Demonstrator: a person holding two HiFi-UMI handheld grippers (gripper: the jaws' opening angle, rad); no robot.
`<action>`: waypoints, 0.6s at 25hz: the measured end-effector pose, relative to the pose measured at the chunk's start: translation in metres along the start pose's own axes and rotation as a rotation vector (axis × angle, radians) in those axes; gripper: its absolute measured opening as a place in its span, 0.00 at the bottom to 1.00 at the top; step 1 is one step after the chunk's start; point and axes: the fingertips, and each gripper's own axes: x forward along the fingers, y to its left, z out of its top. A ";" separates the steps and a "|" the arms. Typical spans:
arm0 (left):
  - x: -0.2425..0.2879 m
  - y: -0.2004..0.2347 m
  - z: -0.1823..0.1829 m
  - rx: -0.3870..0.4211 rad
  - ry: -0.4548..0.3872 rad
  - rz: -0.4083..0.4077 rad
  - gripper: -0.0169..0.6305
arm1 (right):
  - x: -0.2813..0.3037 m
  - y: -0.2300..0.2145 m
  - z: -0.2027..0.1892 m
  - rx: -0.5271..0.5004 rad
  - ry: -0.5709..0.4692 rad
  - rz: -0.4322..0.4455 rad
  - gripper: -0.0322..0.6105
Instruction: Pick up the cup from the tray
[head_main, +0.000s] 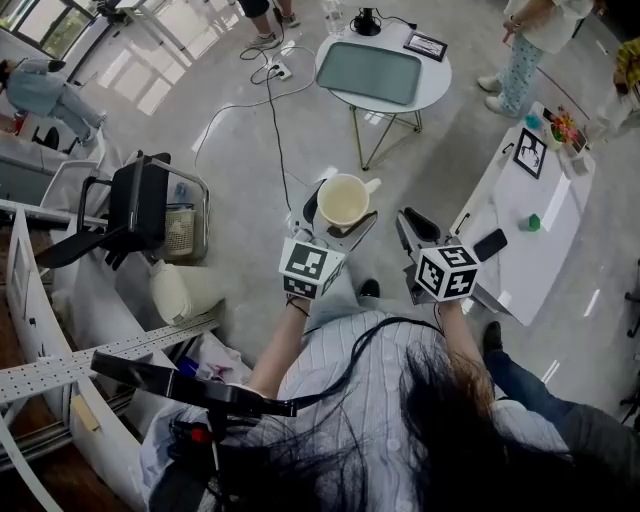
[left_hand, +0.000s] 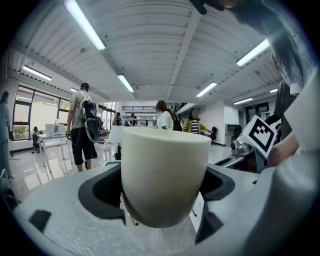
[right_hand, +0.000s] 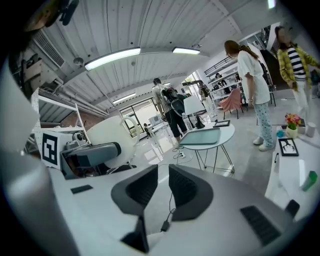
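A cream cup (head_main: 343, 200) with a handle is held up in the air, well away from the tray, with my left gripper (head_main: 335, 218) shut on it. In the left gripper view the cup (left_hand: 165, 175) fills the space between the two dark jaws, rim upward. The grey-green tray (head_main: 368, 72) lies bare on a round white table (head_main: 432, 82) farther ahead. My right gripper (head_main: 418, 226) hovers just right of the cup, jaws nearly together and nothing between them (right_hand: 162, 187). The right gripper view shows the cup (right_hand: 111, 135) at its left and the tray (right_hand: 201, 136) ahead.
A long white table (head_main: 530, 240) at the right carries a phone (head_main: 489, 244), a green object (head_main: 534, 222) and a framed picture (head_main: 529, 152). A black chair (head_main: 140, 205) stands at the left. Cables (head_main: 275, 120) run over the floor. People stand near the round table.
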 end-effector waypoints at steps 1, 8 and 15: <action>-0.003 -0.003 0.000 0.000 -0.001 0.000 0.74 | -0.003 0.002 -0.001 -0.004 0.001 0.004 0.18; -0.017 -0.012 -0.001 0.004 0.000 0.003 0.73 | -0.013 0.014 -0.006 -0.017 -0.005 0.020 0.18; -0.024 -0.012 -0.002 0.003 0.000 0.002 0.73 | -0.014 0.023 -0.010 -0.020 -0.005 0.029 0.18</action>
